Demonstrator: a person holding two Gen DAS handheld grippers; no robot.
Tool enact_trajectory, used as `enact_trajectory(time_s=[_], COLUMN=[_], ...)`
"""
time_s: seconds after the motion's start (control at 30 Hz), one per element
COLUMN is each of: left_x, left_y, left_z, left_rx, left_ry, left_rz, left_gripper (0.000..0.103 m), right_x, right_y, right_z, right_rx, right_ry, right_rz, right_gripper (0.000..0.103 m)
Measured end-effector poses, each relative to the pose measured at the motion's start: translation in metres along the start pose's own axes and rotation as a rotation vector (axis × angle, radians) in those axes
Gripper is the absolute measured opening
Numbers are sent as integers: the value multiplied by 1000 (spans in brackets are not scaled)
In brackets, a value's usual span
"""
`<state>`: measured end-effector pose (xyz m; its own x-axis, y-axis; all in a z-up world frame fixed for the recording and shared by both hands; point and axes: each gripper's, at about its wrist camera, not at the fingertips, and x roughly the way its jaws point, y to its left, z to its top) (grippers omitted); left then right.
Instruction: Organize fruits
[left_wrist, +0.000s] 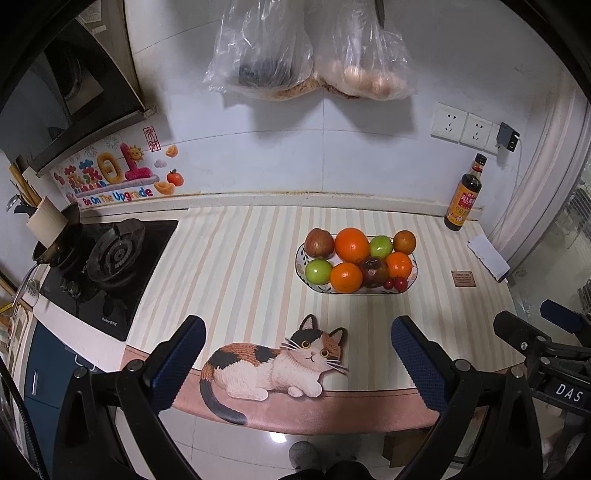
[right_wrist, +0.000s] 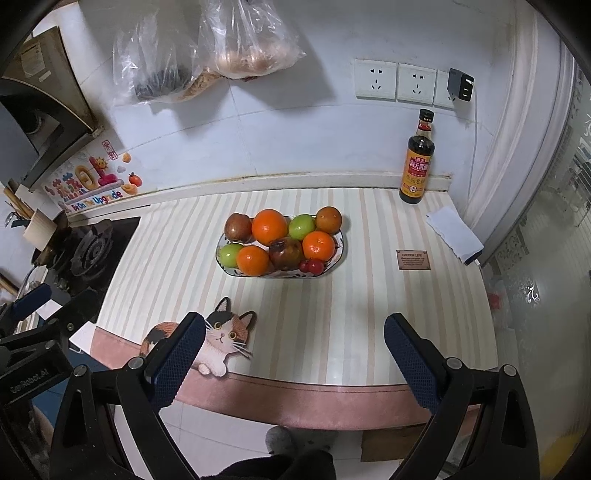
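An oval patterned plate (left_wrist: 301, 271) (right_wrist: 340, 256) sits mid-counter, piled with fruit: oranges (left_wrist: 351, 244) (right_wrist: 269, 226), green apples (left_wrist: 318, 270) (right_wrist: 301, 227), a red apple (left_wrist: 319, 242), a dark wrinkled fruit (left_wrist: 375, 272) (right_wrist: 285, 253) and small red cherries (left_wrist: 395, 283) (right_wrist: 311, 266). My left gripper (left_wrist: 297, 358) is open and empty, hovering at the counter's front edge, short of the plate. My right gripper (right_wrist: 295, 356) is open and empty, also at the front edge. The right gripper shows at the right of the left wrist view (left_wrist: 532, 332).
A striped mat with a cat picture (left_wrist: 280, 362) covers the counter. A gas stove (left_wrist: 110, 258) lies to the left. A soy sauce bottle (left_wrist: 465, 194) (right_wrist: 417, 158) and a white pad (right_wrist: 454, 234) stand at back right. Plastic bags (left_wrist: 306, 48) hang on the wall.
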<state>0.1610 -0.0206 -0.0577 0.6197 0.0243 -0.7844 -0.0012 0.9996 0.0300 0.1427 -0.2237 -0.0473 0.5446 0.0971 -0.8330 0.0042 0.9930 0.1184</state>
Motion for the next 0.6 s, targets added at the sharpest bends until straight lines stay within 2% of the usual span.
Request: enact_trajectory(time_s=[0.6], left_x=[-7], left_y=[1], left_z=[-7], left_rx=[-6], left_ry=[0], left_rz=[-24], left_gripper=[103], right_x=[-18], right_y=[3], right_z=[-2], right_rx=[-5], right_ry=[-27], right_rz=[5], right_gripper=[99])
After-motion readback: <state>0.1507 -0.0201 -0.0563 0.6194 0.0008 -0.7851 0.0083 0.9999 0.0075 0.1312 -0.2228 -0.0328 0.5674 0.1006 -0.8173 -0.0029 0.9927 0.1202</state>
